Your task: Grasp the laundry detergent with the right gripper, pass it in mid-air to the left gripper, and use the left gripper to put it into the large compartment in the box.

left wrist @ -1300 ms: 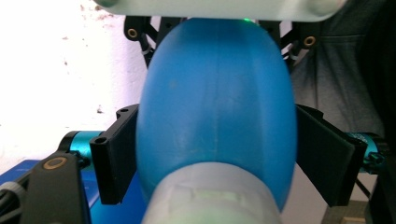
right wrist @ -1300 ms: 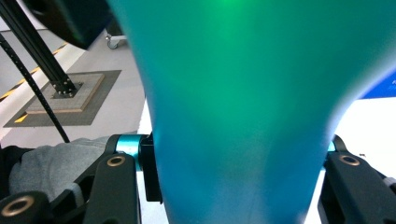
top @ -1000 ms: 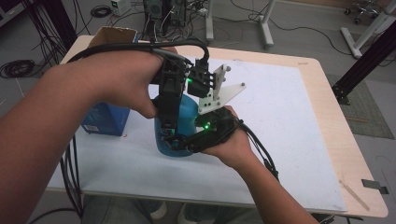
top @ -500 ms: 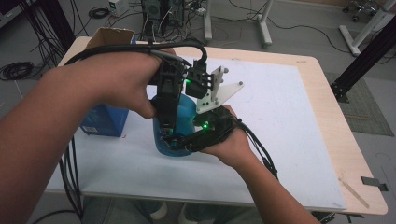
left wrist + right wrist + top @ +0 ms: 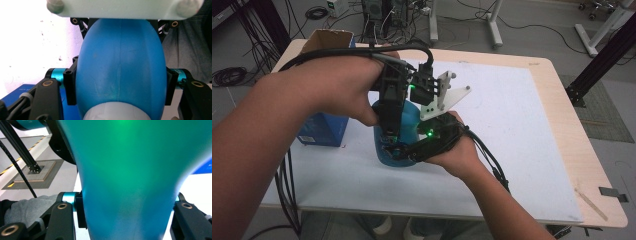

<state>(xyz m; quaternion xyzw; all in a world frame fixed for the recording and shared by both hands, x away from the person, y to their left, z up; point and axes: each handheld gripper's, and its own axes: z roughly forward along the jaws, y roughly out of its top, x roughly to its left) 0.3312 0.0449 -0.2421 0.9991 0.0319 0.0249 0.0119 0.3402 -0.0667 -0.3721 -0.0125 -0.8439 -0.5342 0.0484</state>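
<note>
Bottle, blue and rounded, stands left of centre in the high view, on the white counter, and we have both grippers on it. Our left gripper comes down from the upper left of the frame and points down along the bottle's side; our right gripper reaches in from the lower right and lies low against the bottle's base (its green light glows just above our hand).

In the left gripper view the bottle swells up the middle of the frame, with the black fingers pressed against its flanks at left and right; those fingers have just been closing, and the bottle sits between them, gripped. A pale part of the bottle shows at the bottom edge there, and the grey plate of the other gripper crosses the top.

In the right gripper view the bottle reads teal under the green glow, narrowing toward the bottom of the frame, and the fingers clamp it on both sides.

Just left of the bottle in the high view stands a blue box, close by but whether touching we cannot tell. A cardboard box sits at the counter's upper left corner.
</note>
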